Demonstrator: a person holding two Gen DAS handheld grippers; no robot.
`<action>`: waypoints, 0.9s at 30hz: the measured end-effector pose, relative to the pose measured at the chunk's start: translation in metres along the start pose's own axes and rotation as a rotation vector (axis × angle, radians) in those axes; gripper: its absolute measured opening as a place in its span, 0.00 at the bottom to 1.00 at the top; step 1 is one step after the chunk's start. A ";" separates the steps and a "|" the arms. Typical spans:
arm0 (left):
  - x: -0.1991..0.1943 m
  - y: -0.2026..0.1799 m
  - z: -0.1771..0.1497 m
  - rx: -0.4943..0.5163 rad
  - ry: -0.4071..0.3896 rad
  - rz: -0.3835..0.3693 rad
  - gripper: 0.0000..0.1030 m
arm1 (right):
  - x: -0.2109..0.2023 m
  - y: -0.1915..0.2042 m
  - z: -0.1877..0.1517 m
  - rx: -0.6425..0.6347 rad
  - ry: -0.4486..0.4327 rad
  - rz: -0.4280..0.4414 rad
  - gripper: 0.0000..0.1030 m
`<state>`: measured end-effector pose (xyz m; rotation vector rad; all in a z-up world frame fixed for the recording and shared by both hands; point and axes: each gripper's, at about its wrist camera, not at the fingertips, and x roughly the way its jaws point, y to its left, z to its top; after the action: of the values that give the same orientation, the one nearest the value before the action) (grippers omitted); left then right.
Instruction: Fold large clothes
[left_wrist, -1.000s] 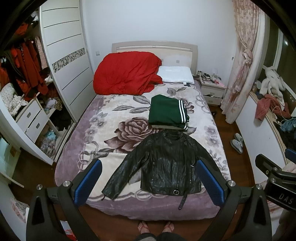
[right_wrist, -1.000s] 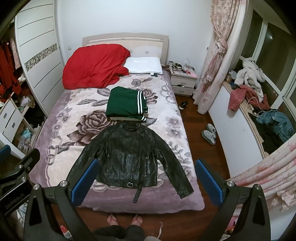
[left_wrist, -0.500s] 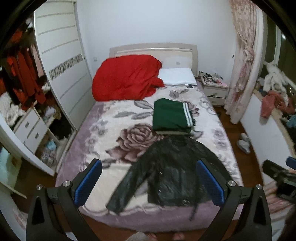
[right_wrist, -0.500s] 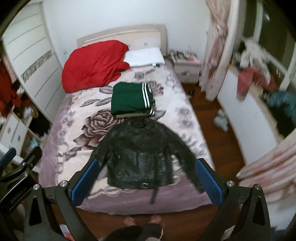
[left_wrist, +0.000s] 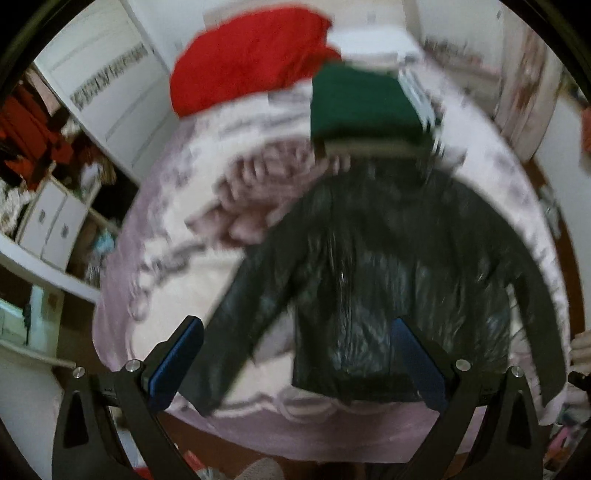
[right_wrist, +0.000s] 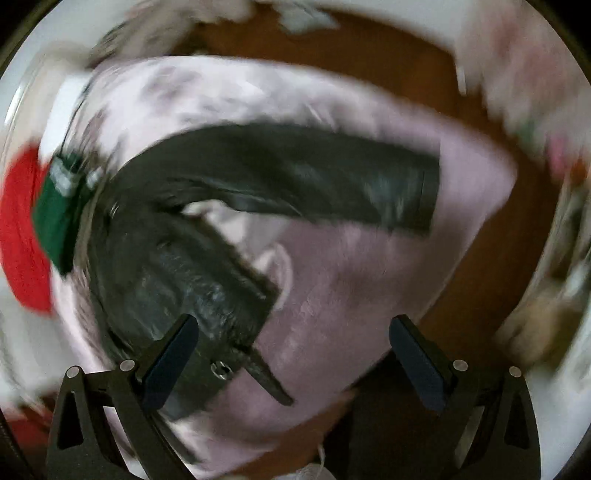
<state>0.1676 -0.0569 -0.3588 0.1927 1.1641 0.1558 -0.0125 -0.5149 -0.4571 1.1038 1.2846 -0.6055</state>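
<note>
A black leather jacket (left_wrist: 388, 266) lies spread flat, sleeves out, at the foot of the bed with the pink flowered blanket (left_wrist: 177, 266). My left gripper (left_wrist: 295, 354) is open and empty, above the jacket's left sleeve and lower hem. In the right wrist view the jacket (right_wrist: 177, 266) shows rotated, with its right sleeve (right_wrist: 332, 184) stretched toward the bed corner. My right gripper (right_wrist: 291, 354) is open and empty, above the blanket (right_wrist: 351, 280) between hem and sleeve. Both views are blurred.
A folded green garment with white stripes (left_wrist: 362, 103) lies beyond the jacket's collar. A red duvet (left_wrist: 251, 55) is heaped at the headboard. A white wardrobe and drawers (left_wrist: 51, 221) stand left of the bed. Wooden floor (right_wrist: 498, 258) lies right of the bed.
Both grippers have dropped much closer to the bed and jacket. The right gripper has also swung and rotated toward the jacket's right sleeve. Both stay open.
</note>
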 end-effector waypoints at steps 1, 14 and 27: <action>0.019 -0.009 -0.006 -0.002 0.032 0.006 1.00 | 0.030 -0.028 0.011 0.099 0.015 0.077 1.00; 0.154 -0.091 -0.018 0.031 0.177 0.038 1.00 | 0.126 -0.128 0.054 0.737 -0.336 0.587 0.61; 0.237 -0.087 0.011 0.118 0.156 0.055 1.00 | 0.054 -0.070 0.133 0.453 -0.465 0.359 0.05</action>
<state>0.2719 -0.0900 -0.5862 0.3214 1.3247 0.1531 -0.0014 -0.6500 -0.5412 1.4188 0.5395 -0.8405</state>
